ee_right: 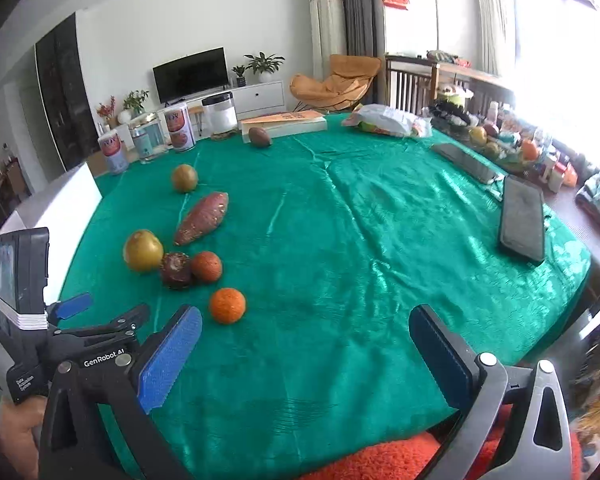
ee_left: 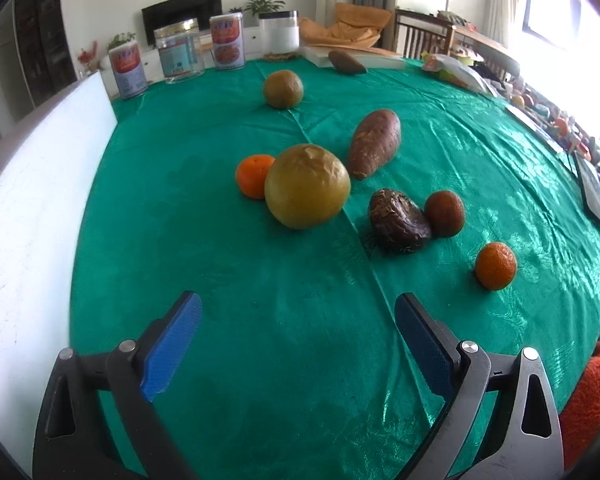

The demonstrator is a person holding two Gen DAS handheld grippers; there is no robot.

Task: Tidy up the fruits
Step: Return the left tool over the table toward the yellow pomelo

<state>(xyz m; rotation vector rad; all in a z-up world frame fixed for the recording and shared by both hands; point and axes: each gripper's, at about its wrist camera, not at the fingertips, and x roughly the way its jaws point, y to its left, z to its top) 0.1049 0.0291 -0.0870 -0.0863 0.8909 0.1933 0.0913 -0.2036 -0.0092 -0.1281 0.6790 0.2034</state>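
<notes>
1. the step in hand looks like the approach, before any fruit is picked. the left gripper [ee_left: 298, 312] stands wide with nothing between its blue pads, above the bare green satin tablecloth [ee_left: 260, 360].
2. the right gripper [ee_right: 305, 322] is wide too and empty, over the near edge of the same cloth.
3. the fruits lie loose in the middle of the cloth: a big round yellow-green fruit [ee_left: 307, 186] touching a small bright orange mandarin [ee_left: 254, 176], a dark brown wrinkled fruit [ee_left: 398, 220] touching a dull reddish round fruit [ee_left: 445, 213], and one more bright orange mandarin [ee_left: 496, 266] apart at the right. a long reddish sweet potato [ee_left: 375, 142] lies behind them.
4. i judge the next move is to bring one gripper lower and forward until a fruit sits between the pads, then close gently. the round fruits may roll away.
5. the right wrist view shows the left gripper's black body [ee_right: 24, 280] and a black flat device [ee_right: 523, 220] far right on the cloth. the left wrist view shows the white board [ee_left: 32, 208] at the left more clearly. no bowl or basket for the fruits is seen in any view.
</notes>
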